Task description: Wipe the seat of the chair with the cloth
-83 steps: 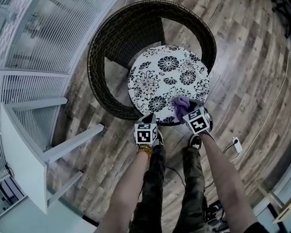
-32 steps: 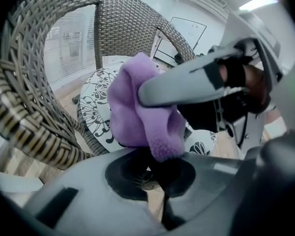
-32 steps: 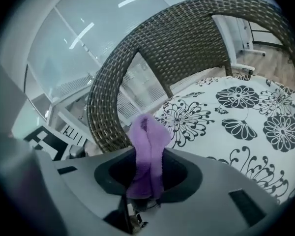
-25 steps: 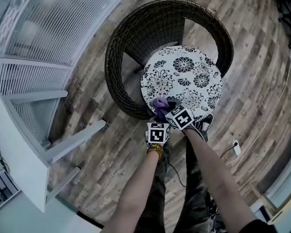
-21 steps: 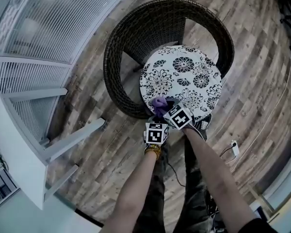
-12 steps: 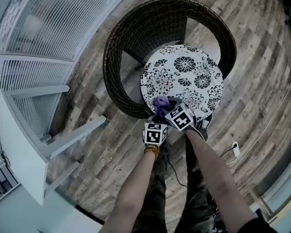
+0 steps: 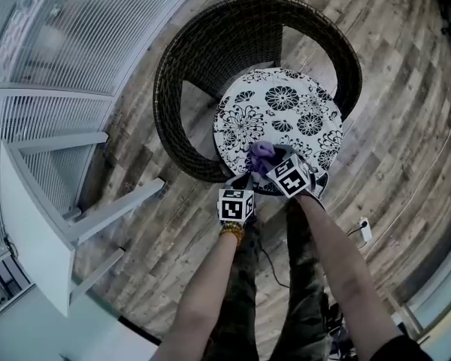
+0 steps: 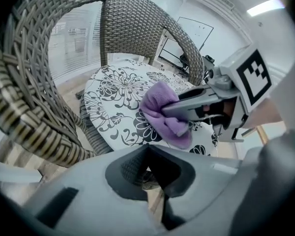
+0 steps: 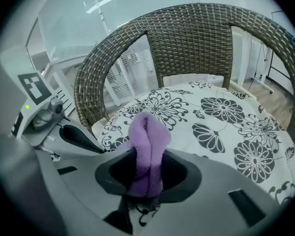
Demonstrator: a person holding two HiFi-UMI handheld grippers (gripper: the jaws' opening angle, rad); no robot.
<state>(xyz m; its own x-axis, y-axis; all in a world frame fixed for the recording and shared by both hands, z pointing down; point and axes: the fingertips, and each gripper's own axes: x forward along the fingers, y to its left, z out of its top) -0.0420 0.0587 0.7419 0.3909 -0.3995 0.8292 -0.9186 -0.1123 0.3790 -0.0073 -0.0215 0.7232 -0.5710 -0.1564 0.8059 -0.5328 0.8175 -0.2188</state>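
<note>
The wicker chair [image 7: 188, 59] holds a round white seat cushion [image 7: 286, 100] printed with black flowers. My right gripper [image 7: 268, 160] is shut on a purple cloth [image 7: 262, 152], which rests on the cushion's near edge. In the right gripper view the cloth [image 9: 147, 146] stands folded between the jaws, with the cushion [image 9: 221, 127] beyond it. My left gripper [image 7: 238, 185] hovers just off the seat's front-left rim, shut on nothing. The left gripper view shows the cloth [image 8: 160, 112] and the right gripper [image 8: 187, 107] pinching it over the cushion [image 8: 113, 92].
A white slatted frame [image 7: 52, 224] stands at left, beside white blinds [image 7: 75, 43]. The person's legs [image 7: 301, 292] stand close to the chair front. A cable and plug [image 7: 364, 228] lie on the plank floor at right.
The right gripper has slid the cloth rightward along the seat's near edge, after first moving it left. The left gripper has stayed close to the front rim.
</note>
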